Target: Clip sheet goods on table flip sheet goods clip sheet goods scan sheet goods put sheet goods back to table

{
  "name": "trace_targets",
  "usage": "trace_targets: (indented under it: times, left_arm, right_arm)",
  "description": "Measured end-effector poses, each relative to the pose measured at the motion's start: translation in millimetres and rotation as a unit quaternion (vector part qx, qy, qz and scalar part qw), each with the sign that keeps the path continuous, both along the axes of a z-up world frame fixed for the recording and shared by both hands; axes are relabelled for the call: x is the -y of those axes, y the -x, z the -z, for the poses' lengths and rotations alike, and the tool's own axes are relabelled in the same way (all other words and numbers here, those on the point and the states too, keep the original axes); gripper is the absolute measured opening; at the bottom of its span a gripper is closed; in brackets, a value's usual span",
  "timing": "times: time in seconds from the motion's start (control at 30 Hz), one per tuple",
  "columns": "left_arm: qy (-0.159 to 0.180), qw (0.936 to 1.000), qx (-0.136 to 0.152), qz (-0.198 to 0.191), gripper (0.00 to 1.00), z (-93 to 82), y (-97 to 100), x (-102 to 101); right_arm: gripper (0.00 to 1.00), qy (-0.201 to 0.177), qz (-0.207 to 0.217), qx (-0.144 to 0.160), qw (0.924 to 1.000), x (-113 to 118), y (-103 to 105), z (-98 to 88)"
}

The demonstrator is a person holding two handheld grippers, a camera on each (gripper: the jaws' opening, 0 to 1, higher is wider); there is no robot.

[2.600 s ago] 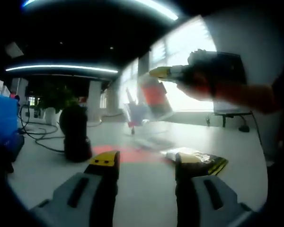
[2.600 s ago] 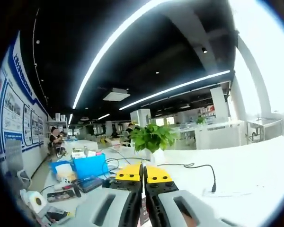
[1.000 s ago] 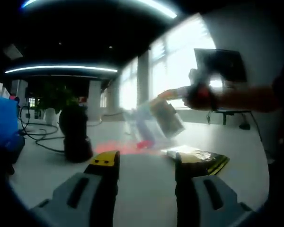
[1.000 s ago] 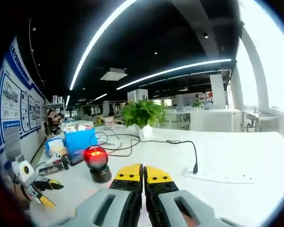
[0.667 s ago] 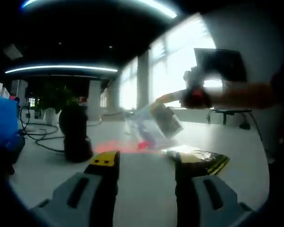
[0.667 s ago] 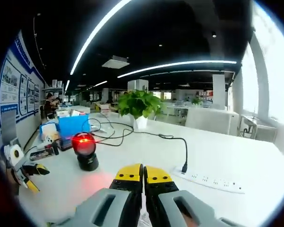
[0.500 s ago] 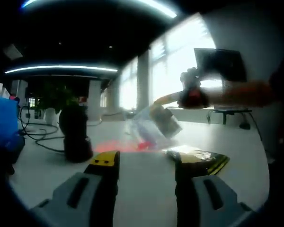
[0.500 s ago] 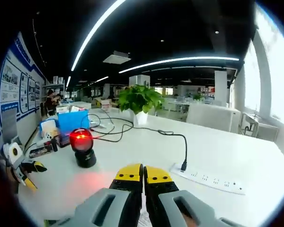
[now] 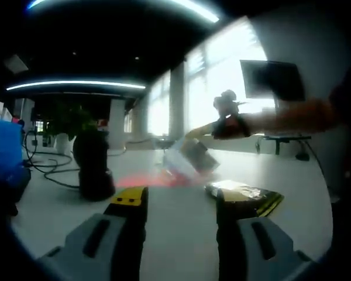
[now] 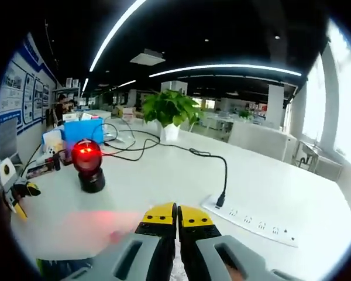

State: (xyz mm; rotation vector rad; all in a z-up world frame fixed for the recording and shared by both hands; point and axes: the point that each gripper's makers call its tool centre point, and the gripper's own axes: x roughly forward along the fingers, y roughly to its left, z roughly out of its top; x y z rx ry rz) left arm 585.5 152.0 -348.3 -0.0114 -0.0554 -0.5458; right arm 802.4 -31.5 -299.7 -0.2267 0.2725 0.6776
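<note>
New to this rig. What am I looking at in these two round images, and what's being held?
A person holds a two-jaw gripper in each hand, each carrying a fisheye camera that looks along its jaws. In the left gripper view the left gripper hovers open and empty over a white table; the right gripper comes in from the right, shut on a clear sheet packet. A dark scanner throws red light on the table, and a yellow-black packet lies there. The right gripper view looks along closed jaws at the scanner, a potted plant and a power strip.

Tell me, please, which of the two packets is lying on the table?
The yellow-edged packet beyond the left tongs; the clear packet hangs from the right tongs.
</note>
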Motion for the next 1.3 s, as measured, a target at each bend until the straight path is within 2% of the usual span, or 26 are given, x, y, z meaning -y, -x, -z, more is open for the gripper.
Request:
trace_targets:
  times: [0.2,0.33,0.43,0.53,0.67,0.9,1.2,1.3]
  left_arm:
    - [0.000,1.0000,-0.001,0.000,0.40,0.2,-0.6,-0.2]
    - [-0.001,1.0000,-0.001,0.000,0.40,0.5,-0.6,-0.5]
    - [-0.002,1.0000,-0.001,0.000,0.40,0.6,-0.6,-0.4]
    - [-0.002,1.0000,-0.001,0.000,0.40,0.8,-0.6,-0.2]
    - [-0.003,1.0000,-0.001,0.000,0.40,1.1,-0.4,0.3]
    - [-0.003,1.0000,-0.002,-0.002,0.40,1.3,-0.7,-0.2]
    - [-0.005,1.0000,-0.004,-0.002,0.40,2.3,-1.2,0.1]
    - [-0.005,1.0000,-0.004,-0.002,0.40,2.3,-1.3,0.0]
  right_arm:
    - [0.00,0.004,0.011,-0.006,0.9999,3.5,-3.3,10.2]
    - [0.00,0.024,0.022,-0.006,0.9995,12.4,-13.9,18.6]
    - [0.00,0.024,0.024,-0.009,0.9994,17.6,-22.3,22.6]
    - [0.00,0.039,0.025,-0.006,0.9989,17.2,-17.1,26.0]
    - [0.00,0.046,0.027,-0.005,0.9985,21.6,-31.4,29.2]
    - [0.00,0.070,0.030,0.003,0.9971,30.9,-40.7,42.4]
    - [0.00,0.084,0.041,-0.001,0.9956,37.4,-41.0,60.2]
    - [0.00,0.079,0.053,-0.004,0.9955,43.9,-48.6,64.2]
